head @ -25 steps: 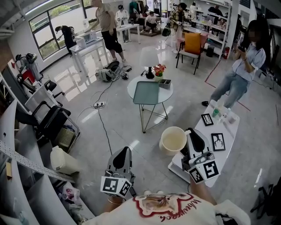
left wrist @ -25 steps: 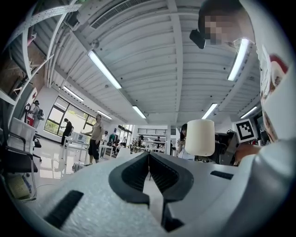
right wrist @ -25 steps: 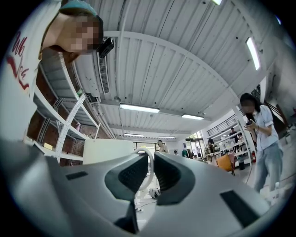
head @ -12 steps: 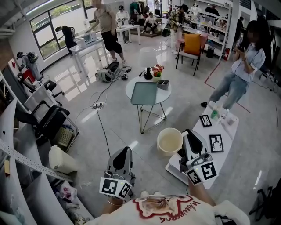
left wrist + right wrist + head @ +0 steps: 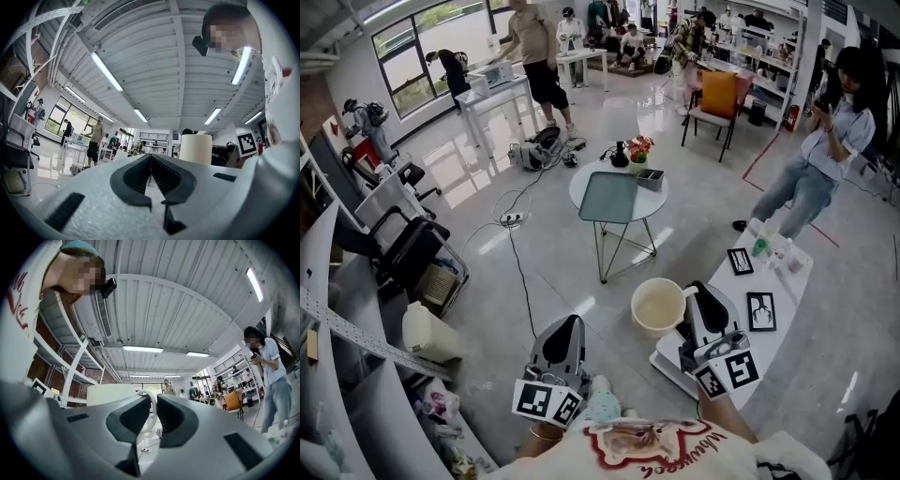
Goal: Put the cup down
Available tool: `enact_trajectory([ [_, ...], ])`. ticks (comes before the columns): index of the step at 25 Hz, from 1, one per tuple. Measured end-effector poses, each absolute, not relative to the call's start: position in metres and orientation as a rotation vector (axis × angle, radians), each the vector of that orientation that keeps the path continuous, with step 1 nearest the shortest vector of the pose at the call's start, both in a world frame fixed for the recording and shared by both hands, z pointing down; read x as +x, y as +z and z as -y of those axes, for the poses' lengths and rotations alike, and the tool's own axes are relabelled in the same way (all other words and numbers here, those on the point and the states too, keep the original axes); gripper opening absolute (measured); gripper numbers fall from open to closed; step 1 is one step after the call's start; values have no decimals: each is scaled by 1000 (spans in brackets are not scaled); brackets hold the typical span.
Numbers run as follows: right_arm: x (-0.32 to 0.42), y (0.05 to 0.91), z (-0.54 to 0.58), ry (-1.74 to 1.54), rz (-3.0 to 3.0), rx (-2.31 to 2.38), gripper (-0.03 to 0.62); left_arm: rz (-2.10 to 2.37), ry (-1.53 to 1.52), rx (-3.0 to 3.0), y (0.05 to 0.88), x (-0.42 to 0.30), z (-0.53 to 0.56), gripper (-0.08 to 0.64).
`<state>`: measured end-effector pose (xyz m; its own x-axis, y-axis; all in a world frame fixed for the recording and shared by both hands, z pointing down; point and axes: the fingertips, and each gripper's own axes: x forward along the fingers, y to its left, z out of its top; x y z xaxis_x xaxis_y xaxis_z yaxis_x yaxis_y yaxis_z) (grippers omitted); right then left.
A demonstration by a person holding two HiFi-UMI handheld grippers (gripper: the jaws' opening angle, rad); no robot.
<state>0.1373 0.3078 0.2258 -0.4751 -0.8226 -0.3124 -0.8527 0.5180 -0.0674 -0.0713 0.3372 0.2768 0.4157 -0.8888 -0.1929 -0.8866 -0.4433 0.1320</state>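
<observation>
The right gripper [image 5: 688,298] is clamped on the handle of the cup [image 5: 658,307], which is held over open floor just beside the table [image 5: 789,281] edge. The left gripper [image 5: 566,325] is closed on nothing. Compared with a second ago, the cup is seen slightly further left.

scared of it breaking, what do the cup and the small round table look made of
Cup: cream, matt, with a thin loop handle; probably ceramic, possibly plastic. Round table: thin bare metal rod legs; smooth white top, material unclear.
</observation>
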Motion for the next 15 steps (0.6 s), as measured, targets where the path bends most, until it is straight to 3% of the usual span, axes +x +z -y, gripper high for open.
enact_trajectory([
  [15, 113, 228, -207, 164, -2450, -1411, 54, 1644, -367, 2669, 276, -94, -223, 14],
])
